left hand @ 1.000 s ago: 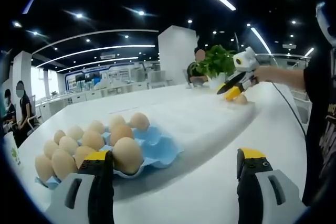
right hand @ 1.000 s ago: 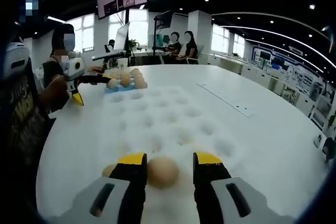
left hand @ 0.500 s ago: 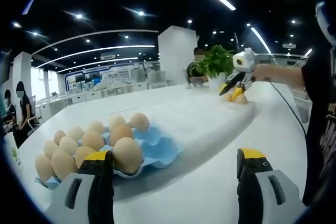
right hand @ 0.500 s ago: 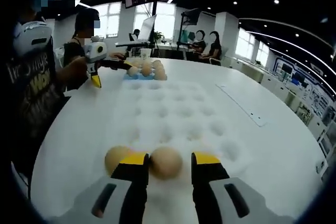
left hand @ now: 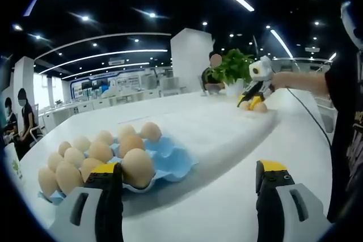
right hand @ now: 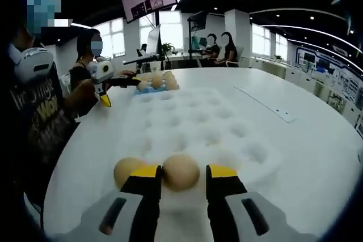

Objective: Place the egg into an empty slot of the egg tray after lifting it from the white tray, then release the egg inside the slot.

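A tan egg (right hand: 180, 172) sits in the near row of the dimpled white tray (right hand: 210, 123), with a second egg (right hand: 126, 171) just to its left. My right gripper (right hand: 182, 178) is open, one jaw on each side of the first egg and a small gap at the right jaw. From the left gripper view, the right gripper (left hand: 253, 92) hangs low over two eggs (left hand: 260, 106) at the white tray's far end. The blue egg tray (left hand: 164, 151) holds several eggs (left hand: 137, 166), with bare slots on its right side. My left gripper (left hand: 190, 191) is open and holds nothing, close beside the blue tray.
Both trays lie on a large white table (left hand: 295, 140). A person's arm (left hand: 300, 80) reaches in from the right. A potted plant (left hand: 232, 66) stands past the white tray. Several people sit at the table's far end (right hand: 218, 46). The left gripper (right hand: 105, 92) hovers near the blue tray (right hand: 153, 80).
My right gripper has come down and forward around the egg, so the egg beside it now shows fully. The left gripper has stayed still.
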### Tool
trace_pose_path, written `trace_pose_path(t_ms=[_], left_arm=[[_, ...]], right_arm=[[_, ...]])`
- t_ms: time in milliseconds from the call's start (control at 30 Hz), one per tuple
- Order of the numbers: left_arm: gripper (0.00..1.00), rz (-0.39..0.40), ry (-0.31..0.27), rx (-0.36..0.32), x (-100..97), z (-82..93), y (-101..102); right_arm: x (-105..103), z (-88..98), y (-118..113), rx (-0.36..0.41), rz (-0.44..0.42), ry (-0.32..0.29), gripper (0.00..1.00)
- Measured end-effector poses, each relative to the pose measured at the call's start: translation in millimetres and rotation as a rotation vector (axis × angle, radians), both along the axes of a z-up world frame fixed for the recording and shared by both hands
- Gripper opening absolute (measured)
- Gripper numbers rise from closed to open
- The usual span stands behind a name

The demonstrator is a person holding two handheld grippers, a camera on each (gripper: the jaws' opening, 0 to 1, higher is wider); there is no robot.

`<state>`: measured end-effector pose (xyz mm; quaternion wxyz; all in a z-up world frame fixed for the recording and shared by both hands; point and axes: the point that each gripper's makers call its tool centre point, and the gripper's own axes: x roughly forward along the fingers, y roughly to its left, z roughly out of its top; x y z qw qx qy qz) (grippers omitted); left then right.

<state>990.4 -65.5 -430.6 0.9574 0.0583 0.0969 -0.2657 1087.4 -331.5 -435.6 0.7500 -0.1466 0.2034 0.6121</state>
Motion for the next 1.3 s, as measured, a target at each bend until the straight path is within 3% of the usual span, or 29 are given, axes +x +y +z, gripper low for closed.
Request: trace_pose_path(t_ms=[200, 267, 300, 1100, 1300], left_arm=[[1.0, 0.003, -0.004, 0.002, 0.1, 0.4, 0], [1.0, 0.004, -0.004, 0.005, 0.2, 0.1, 0], [1.0, 0.003, -0.004, 0.006, 0.3, 0.1, 0], [1.0, 0.005, -0.005, 0.008, 0.9, 0.1, -1], [1.0, 0.0, -0.007, -0.002, 0.4, 0.9, -1]], right_arm=[[-3, 0.8, 3, -0.006, -0.003, -0.015, 0.31], [-6, 1.6, 4, -0.011, 0.01, -0.03, 0.28], [-7, 3.4, 6, -0.018, 0.027, -0.067, 0.28], [-4, 7.1, 2, 0.072, -0.024, -0.023, 0.27], [-3, 20.1, 4, 0.113, -0.043, -0.008, 0.27]])
